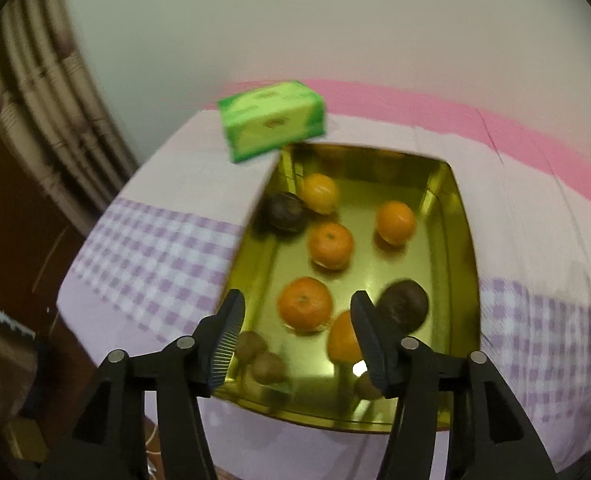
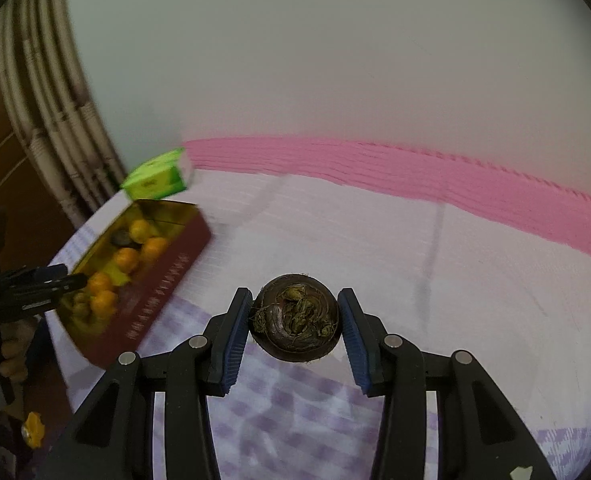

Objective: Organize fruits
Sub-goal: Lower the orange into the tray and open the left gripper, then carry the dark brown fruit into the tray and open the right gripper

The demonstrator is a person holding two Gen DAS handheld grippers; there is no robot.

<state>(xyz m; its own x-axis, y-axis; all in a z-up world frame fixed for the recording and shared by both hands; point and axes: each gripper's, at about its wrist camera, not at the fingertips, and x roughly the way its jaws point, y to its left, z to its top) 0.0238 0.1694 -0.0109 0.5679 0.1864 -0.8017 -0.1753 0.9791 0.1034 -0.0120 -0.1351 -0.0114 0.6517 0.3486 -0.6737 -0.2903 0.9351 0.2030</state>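
Gold rectangular metal tin (image 1: 461, 240) below the open left hand-held gripper (image 1: 297, 304) holds orange tangerines (image 1: 330, 246) — the right hand-held gripper (image 2: 295, 312) clamps a dark brown round fruit (image 2: 295, 318).

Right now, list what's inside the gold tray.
In the tray: five oranges, two dark fruits, and a few small brown ones near the front. The left gripper hides part of that front.

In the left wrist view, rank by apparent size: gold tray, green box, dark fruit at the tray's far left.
1. gold tray
2. green box
3. dark fruit
The box lies farther from the camera, so it may really be larger than it looks.
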